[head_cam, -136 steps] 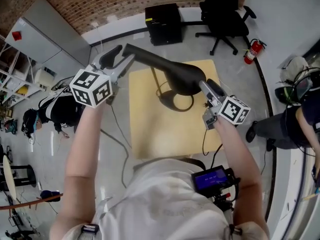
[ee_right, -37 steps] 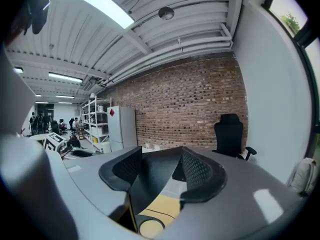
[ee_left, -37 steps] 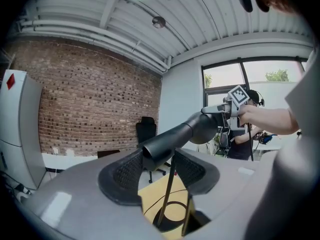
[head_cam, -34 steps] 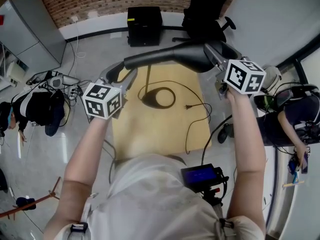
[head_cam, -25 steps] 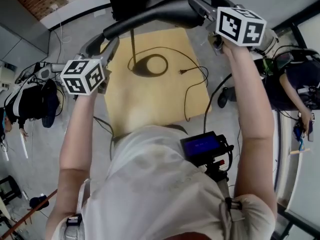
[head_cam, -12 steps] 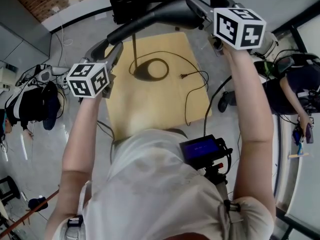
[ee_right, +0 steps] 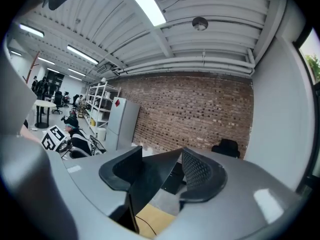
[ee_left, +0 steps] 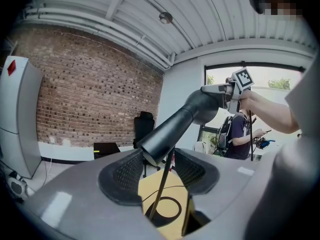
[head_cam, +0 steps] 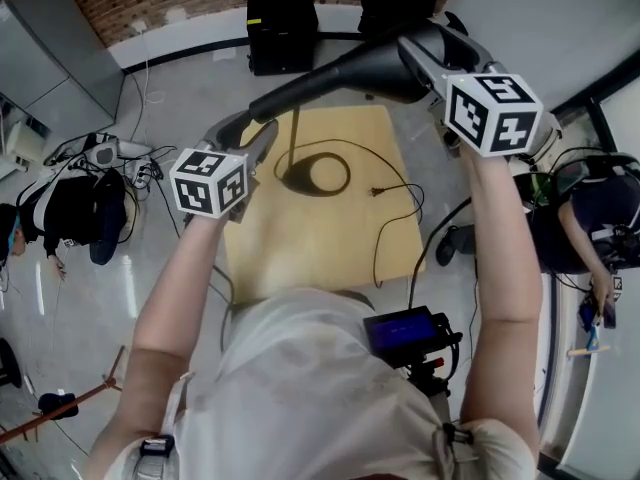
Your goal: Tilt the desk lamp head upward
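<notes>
A black desk lamp stands on a small wooden table (head_cam: 320,253): ring base (head_cam: 315,175), thin pole (head_cam: 293,138) and a long tapered head (head_cam: 350,68). My left gripper (head_cam: 250,128) is shut on the head's narrow end, which lies between its mesh pads (ee_left: 127,171) in the left gripper view. High at the right, my right gripper (head_cam: 425,53) is shut on the wide end (ee_right: 150,176), which fills the gap between its jaws. The head slopes up towards the right gripper (ee_left: 222,90).
The lamp's cable and plug (head_cam: 385,193) lie loose on the table. Behind it on the floor are a black box (head_cam: 283,33) and an office chair (head_cam: 400,3). One person sits at the left (head_cam: 60,208), another at the right (head_cam: 590,228).
Since the earliest frame the wide end has gone from low over the table to high at the right. Over the last second both grippers kept their hold; the right one rose slightly.
</notes>
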Demonstrator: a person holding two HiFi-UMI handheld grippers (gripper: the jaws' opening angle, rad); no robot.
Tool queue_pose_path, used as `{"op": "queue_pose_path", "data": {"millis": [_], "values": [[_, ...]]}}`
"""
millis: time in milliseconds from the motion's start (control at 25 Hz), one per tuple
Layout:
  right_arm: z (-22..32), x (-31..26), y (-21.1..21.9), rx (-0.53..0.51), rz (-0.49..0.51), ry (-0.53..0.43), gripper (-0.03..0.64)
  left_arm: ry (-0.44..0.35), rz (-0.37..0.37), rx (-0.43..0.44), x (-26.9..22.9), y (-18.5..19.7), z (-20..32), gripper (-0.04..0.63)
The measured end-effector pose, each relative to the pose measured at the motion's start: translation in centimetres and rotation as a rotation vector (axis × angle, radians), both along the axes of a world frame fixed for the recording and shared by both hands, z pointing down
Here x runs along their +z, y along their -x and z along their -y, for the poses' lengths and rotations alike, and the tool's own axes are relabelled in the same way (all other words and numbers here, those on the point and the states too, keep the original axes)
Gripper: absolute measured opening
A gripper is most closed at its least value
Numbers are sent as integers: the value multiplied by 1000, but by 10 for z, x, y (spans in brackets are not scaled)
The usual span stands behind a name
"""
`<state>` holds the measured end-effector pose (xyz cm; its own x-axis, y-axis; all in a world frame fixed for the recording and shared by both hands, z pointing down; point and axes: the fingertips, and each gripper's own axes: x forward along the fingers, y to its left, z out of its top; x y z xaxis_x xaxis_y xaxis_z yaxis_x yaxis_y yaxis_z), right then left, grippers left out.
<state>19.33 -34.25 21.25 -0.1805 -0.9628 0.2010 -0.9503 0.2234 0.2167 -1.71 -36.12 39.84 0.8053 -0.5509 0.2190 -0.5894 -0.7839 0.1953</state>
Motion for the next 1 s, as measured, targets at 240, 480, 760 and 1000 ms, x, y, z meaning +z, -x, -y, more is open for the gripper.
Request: {"op": "queue_pose_path", "data": {"millis": [240, 480, 760, 1000], "values": [[-1, -3, 4, -10, -38, -3, 256, 4, 17, 12, 7, -4, -2, 173], [-1, -7, 9, -11, -71, 2, 255, 24, 23, 29, 12, -8, -4, 175], [13, -21, 18, 4, -135, 7, 255, 28, 28, 25, 8, -10, 7, 173], [12, -27, 25, 11, -180, 3, 253, 39, 42, 21, 15, -15, 6, 166]]}}
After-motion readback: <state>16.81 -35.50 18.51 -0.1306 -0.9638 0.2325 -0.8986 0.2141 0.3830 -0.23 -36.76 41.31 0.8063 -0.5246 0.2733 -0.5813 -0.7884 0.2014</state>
